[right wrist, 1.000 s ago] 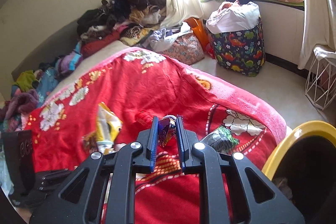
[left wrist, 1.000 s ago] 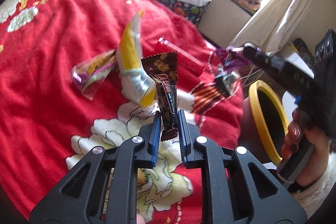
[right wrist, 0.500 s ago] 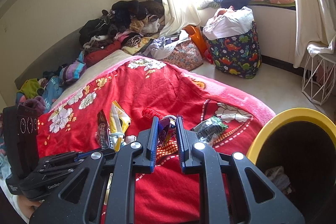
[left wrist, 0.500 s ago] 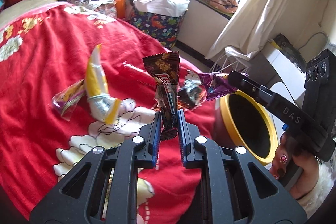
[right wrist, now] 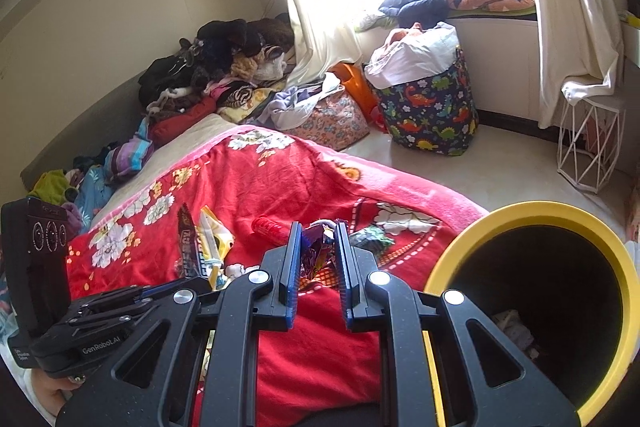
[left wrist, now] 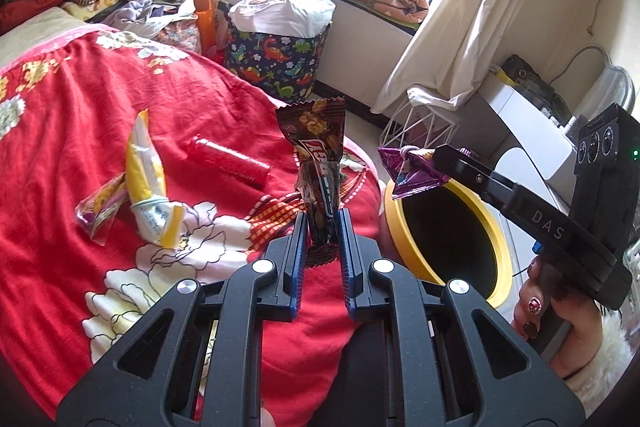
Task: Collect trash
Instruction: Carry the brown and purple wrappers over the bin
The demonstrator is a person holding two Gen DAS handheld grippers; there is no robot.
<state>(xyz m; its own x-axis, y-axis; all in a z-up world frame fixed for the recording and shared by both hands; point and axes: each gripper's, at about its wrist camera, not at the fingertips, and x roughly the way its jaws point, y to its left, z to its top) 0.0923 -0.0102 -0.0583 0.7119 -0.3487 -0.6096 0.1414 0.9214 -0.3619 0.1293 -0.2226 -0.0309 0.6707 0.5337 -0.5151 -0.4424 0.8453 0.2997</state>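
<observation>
My left gripper [left wrist: 323, 223] is shut on a brown chocolate bar wrapper [left wrist: 318, 155] that stands upright above the red blanket [left wrist: 60, 227]. My right gripper [right wrist: 317, 241] is shut on a crumpled purple wrapper [right wrist: 314, 251]; in the left wrist view that purple wrapper [left wrist: 412, 169] hangs at the near rim of the yellow-rimmed bin [left wrist: 452, 243]. The yellow-rimmed bin [right wrist: 540, 307] stands beside the bed, with some trash in its bottom. On the blanket lie a yellow packet [left wrist: 146, 179], a small colourful wrapper [left wrist: 98, 211], a red tube [left wrist: 228, 161] and a dark green wrapper [right wrist: 370, 237].
A dinosaur-print basket [right wrist: 428, 107] full of cloth, an orange bag and a white wire stand [right wrist: 588, 147] sit on the floor by the window. Heaps of clothes [right wrist: 216, 67] crowd the far end of the bed. A hand [left wrist: 552, 311] holds the right gripper.
Both grippers have risen and swung right toward the bin, each keeping its wrapper. The purple wrapper has come from over the blanket to the bin's rim.
</observation>
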